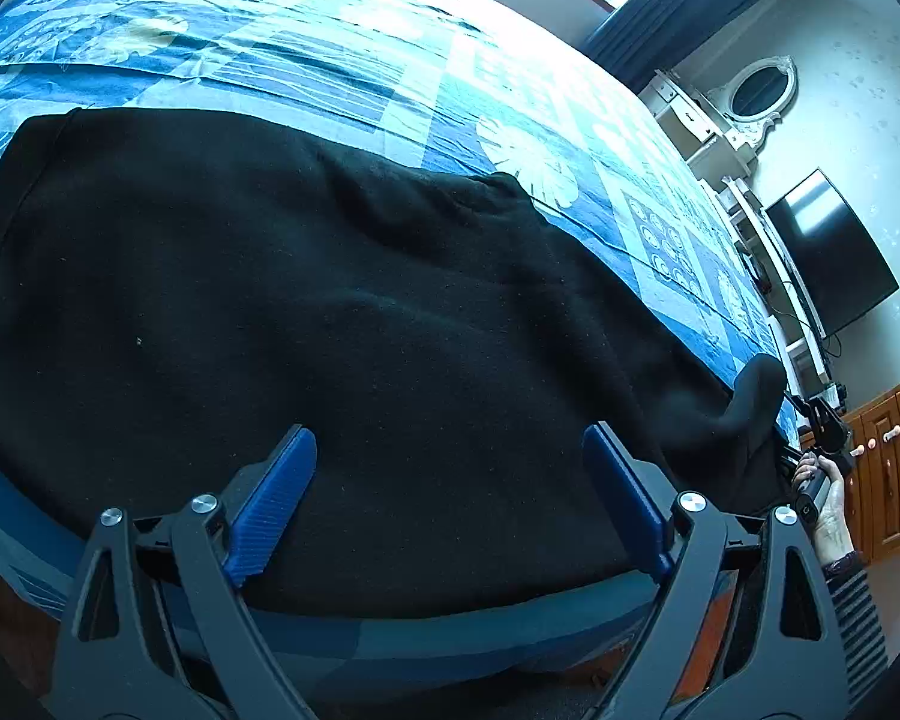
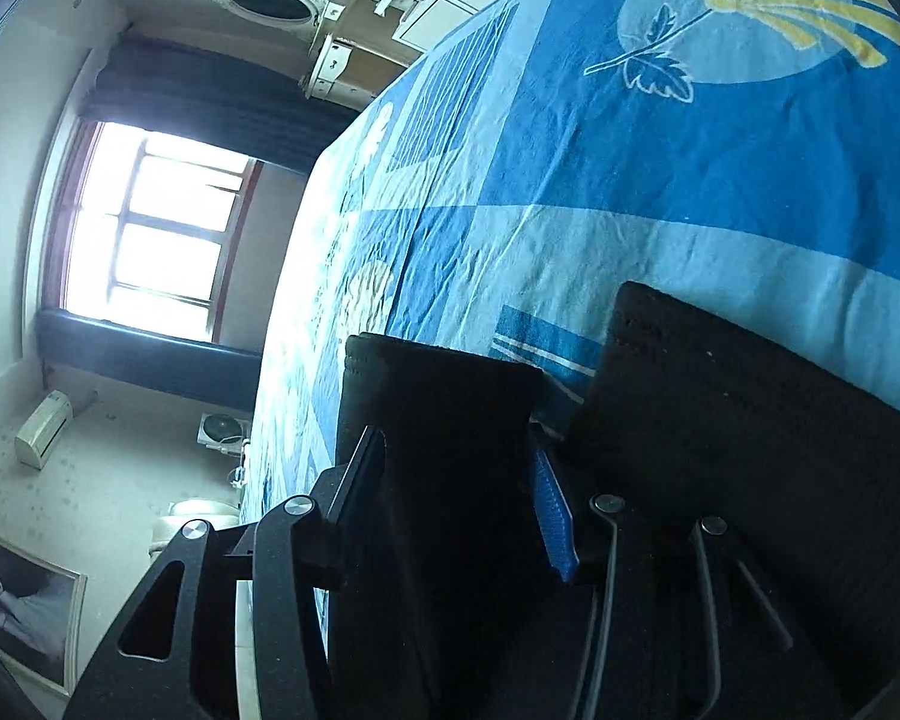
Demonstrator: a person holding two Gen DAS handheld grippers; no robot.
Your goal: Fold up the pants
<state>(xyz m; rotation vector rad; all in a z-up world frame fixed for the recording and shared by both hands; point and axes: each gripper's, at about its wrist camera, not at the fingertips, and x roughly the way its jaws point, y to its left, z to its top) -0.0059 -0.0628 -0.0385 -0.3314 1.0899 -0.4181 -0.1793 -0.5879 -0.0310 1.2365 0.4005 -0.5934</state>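
Black pants (image 1: 306, 300) lie spread across the near side of a bed with a blue patterned cover (image 1: 342, 72). My left gripper (image 1: 450, 438) hangs over the pants near the bed's front edge. It is open wide, and its blue pads (image 1: 276, 504) touch nothing. At the far right one leg end (image 1: 756, 384) is raised off the bed. In the right wrist view that hemmed leg end (image 2: 444, 408) stands between the fingers of my right gripper (image 2: 456, 462). The jaws are apart, and the blue pad (image 2: 552, 510) shows beside the cloth. The other leg end (image 2: 720, 372) lies flat to the right.
A person's hand (image 1: 822, 498) holds the right gripper at the bed's right corner. Beyond the bed are a white dresser with an oval mirror (image 1: 756, 90), a dark TV (image 1: 834, 252), wooden cabinets (image 1: 894, 456) and a bright window (image 2: 150, 228).
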